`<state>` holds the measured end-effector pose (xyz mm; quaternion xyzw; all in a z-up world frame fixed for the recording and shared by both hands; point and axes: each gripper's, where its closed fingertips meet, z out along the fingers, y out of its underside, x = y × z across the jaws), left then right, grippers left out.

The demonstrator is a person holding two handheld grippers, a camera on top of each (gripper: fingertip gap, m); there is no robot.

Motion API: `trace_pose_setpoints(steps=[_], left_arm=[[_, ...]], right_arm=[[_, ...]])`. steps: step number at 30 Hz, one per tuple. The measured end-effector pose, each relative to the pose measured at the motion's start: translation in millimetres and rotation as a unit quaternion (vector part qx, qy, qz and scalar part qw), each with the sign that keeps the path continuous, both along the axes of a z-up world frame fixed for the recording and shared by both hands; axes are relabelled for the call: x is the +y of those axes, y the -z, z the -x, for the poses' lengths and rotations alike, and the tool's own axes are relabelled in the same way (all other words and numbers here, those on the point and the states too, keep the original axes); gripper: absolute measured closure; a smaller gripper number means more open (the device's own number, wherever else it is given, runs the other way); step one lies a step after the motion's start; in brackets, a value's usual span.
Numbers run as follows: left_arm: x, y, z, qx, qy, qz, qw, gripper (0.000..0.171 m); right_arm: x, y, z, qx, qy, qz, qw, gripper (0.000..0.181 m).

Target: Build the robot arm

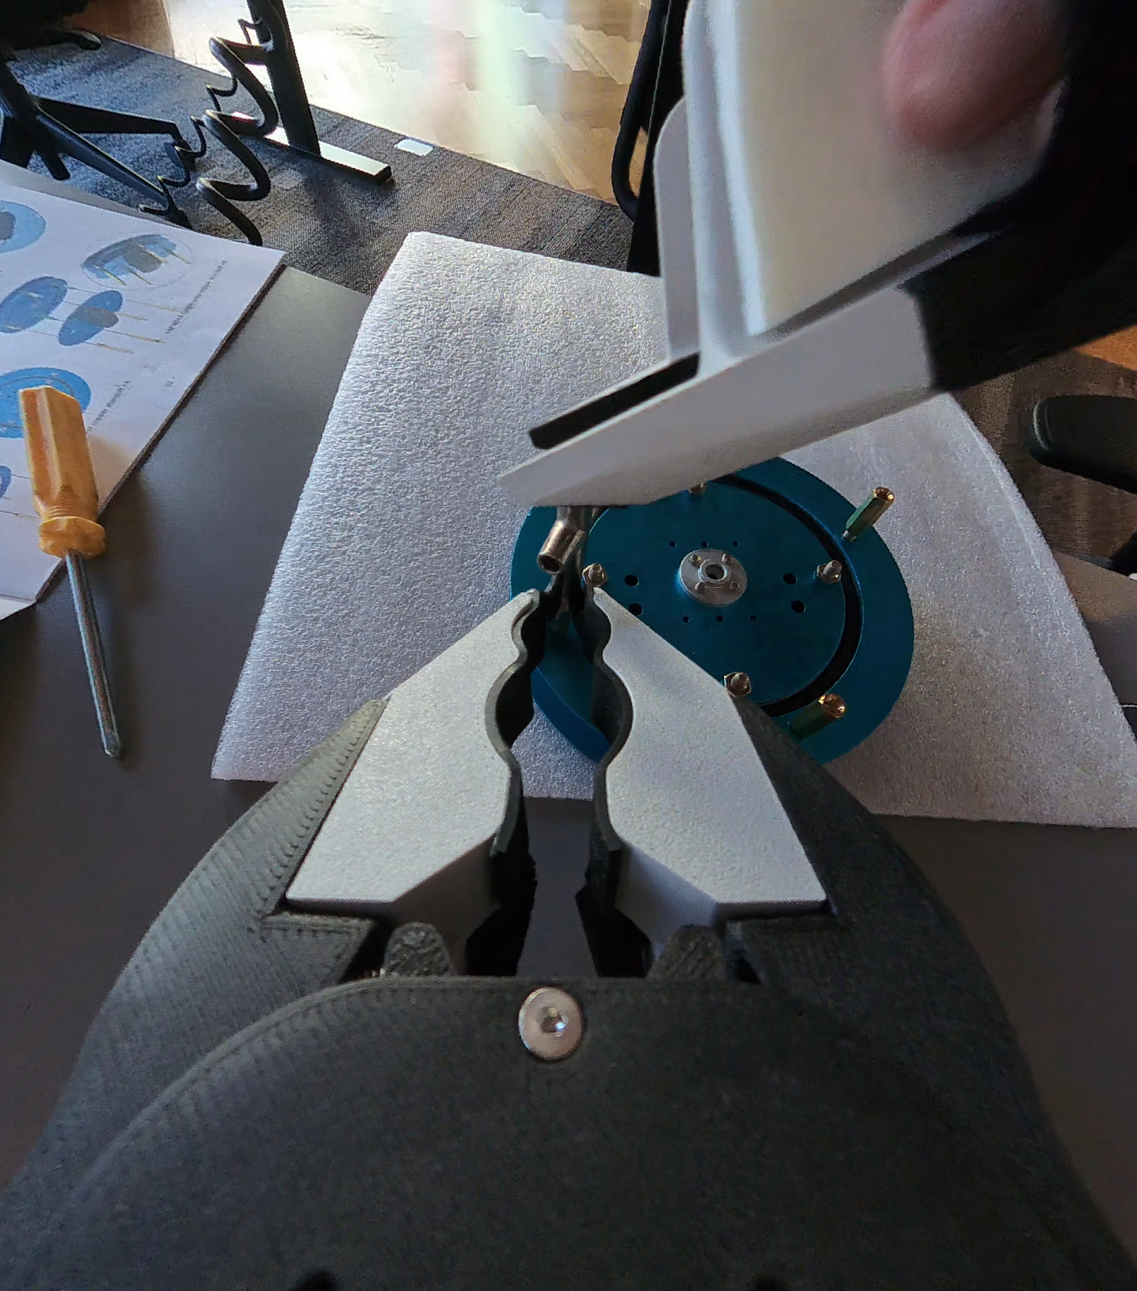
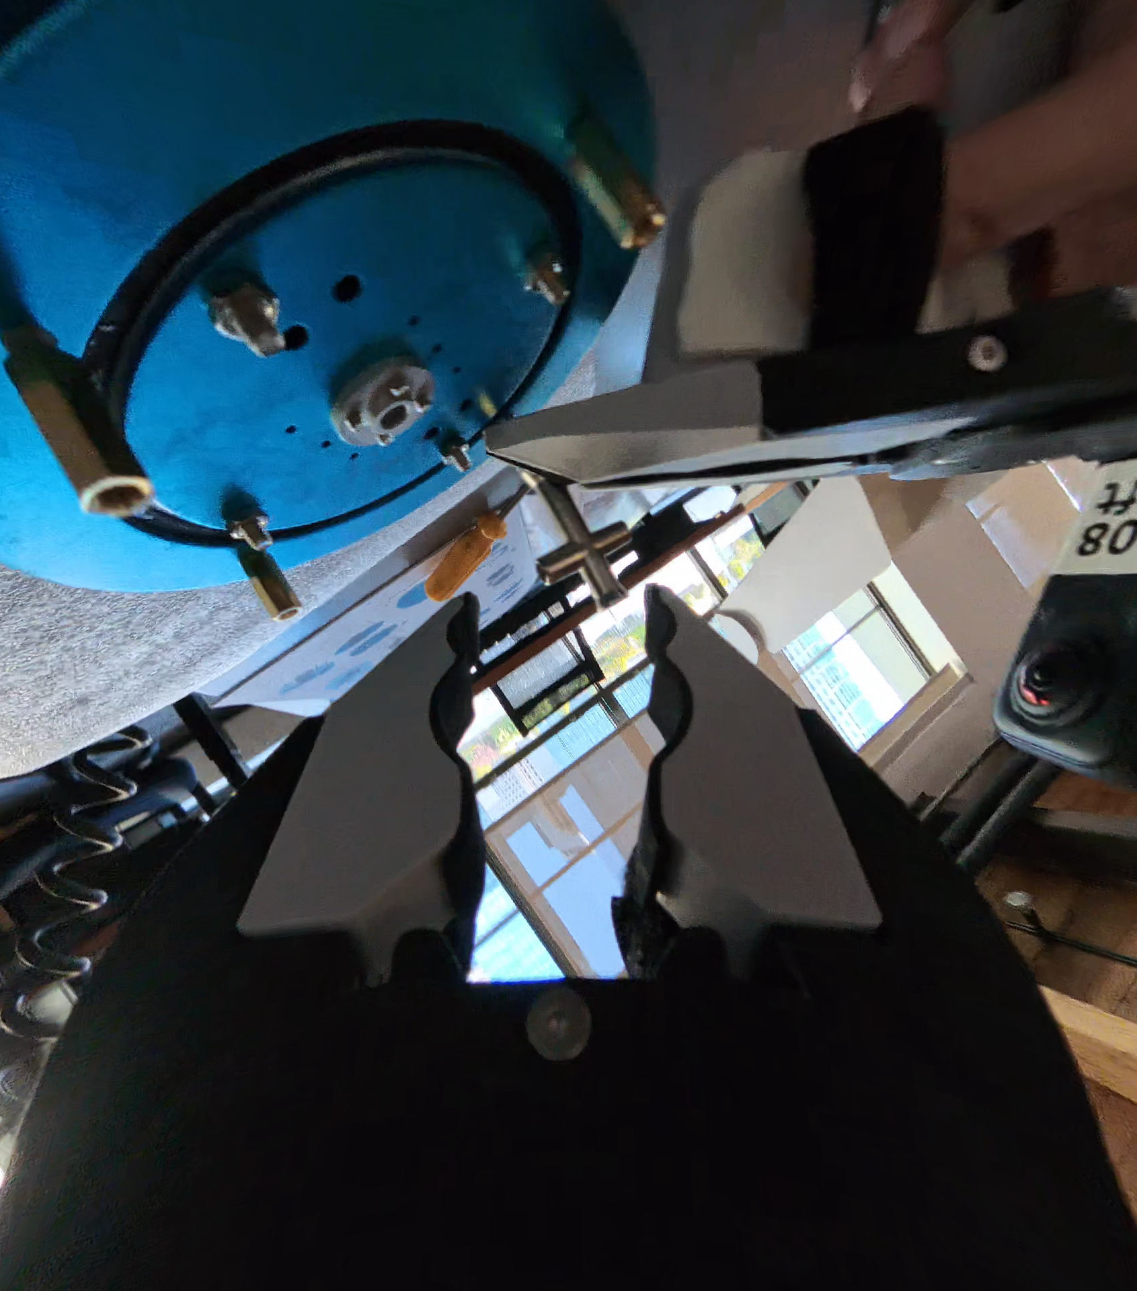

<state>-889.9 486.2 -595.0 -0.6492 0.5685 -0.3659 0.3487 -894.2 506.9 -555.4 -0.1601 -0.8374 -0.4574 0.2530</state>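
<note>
Cross-shaped socket wrench (image 1: 562, 546), small, bare metal: pinched by one arm in the clenched tips of the left gripper (image 1: 562, 599), above the near-left rim of a blue disc (image 1: 747, 629) that lies on a white foam sheet (image 1: 412, 419) toward the right edge of the table (image 1: 167, 698). Its free arms rise up and away from those tips. Right gripper (image 2: 558, 608): released, jaws spread and empty, tips just beside the wrench's upper arm; contact cannot be told. Orange-handled screwdriver (image 1: 62, 475): well apart, near the table's left edge.

blue disc (image 1: 761, 629) 1 | brass standoffs (image 1: 869, 513) 4 | screwdriver (image 1: 62, 482) 1 | foam sheet (image 1: 412, 489) 1
</note>
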Motion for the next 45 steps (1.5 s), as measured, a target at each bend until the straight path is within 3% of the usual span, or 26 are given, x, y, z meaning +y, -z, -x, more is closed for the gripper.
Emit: trace_pose_setpoints(steps=[2, 4, 8, 13, 17, 26, 31, 36, 39, 42, 45], left_arm=[[0, 0, 0, 0.0, 0.0, 0.001, 1.0, 0.163], [0, 0, 0, 0.0, 0.0, 0.002, 1.0, 0.163], [0, 0, 0, 0.0, 0.0, 0.002, 1.0, 0.163], [0, 0, 0, 0.0, -0.001, 0.004, 1.0, 0.163], [0, 0, 1, 0.0, 0.0, 0.012, 1.0, 0.163], [0, 1, 1, 0.002, -0.002, 0.003, 1.0, 0.163], [0, 1, 1, 0.004, -0.002, -0.001, 1.0, 0.163], [0, 1, 1, 0.004, -0.003, -0.004, 1.0, 0.163], [0, 1, 1, 0.004, -0.003, -0.004, 1.0, 0.163], [0, 1, 1, 0.003, -0.002, -0.001, 1.0, 0.163], [0, 1, 1, 0.003, -0.002, 0.001, 1.0, 0.163]], right_arm=[[7, 1, -5, -0.005, 0.016, -0.029, 0.999, 0.135], [3, -2, 2, 0.031, 0.008, -0.031, 0.999, 0.144], [1, -4, 12, 0.08, -0.008, -0.051, 0.995, 0.145], [4, 1, 18, 0.084, -0.039, -0.074, 0.993, 0.154], [6, 2, 18, 0.076, -0.017, -0.054, 0.995, 0.155], [4, 6, 15, 0.039, 0.108, 0.012, 0.993, 0.155], [1, 7, 7, 0.02, 0.239, 0.042, 0.97, 0.155], [-2, 8, 4, -0.018, 0.302, 0.043, 0.952, 0.156], [-4, 9, 12, -0.013, 0.272, 0.054, 0.961, 0.154], [0, 3, 19, -0.019, 0.18, 0.018, 0.983, 0.132], [3, 5, 15, -0.032, 0.109, 0.011, 0.994, 0.128]])
